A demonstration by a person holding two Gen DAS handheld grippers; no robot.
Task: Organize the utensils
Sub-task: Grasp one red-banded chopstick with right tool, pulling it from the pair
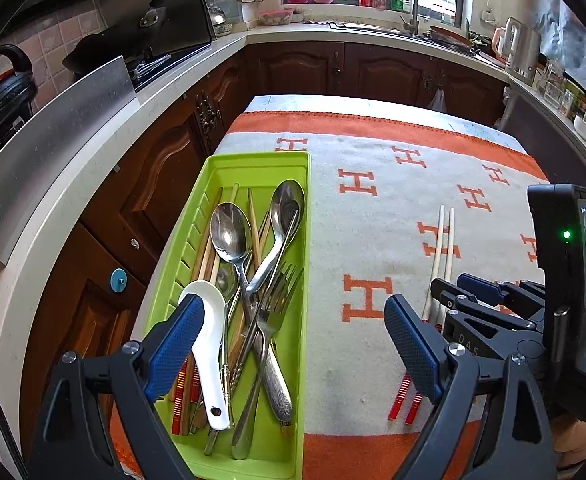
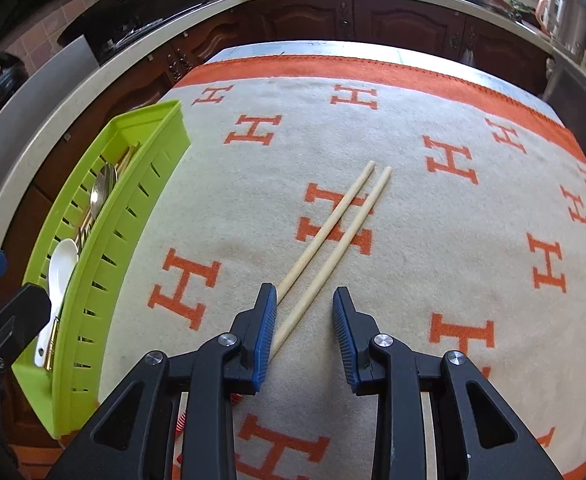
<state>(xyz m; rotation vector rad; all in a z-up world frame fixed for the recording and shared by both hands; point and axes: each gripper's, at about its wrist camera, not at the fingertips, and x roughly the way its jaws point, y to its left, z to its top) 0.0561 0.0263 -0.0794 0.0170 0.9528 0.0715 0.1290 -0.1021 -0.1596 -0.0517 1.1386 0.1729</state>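
Chopsticks (image 2: 329, 236), a pale wooden pair with red-striped ends, lie side by side on the blanket at the centre of the right wrist view.

The right gripper (image 2: 305, 320), ribbed blue pads on black fingers, is closing with the sticks between its jaws, the left pad beside one stick, not yet clamped. The left gripper (image 1: 293, 344) is spread wide, holding nothing, above the slotted lime-green plastic tray (image 1: 253, 160) at lower left, which holds steel spoons (image 1: 229, 232), forks (image 1: 273, 304), a white ceramic spoon (image 1: 209, 344) and more chopsticks. The felt-like cloth (image 2: 413, 280) bears orange H shapes.
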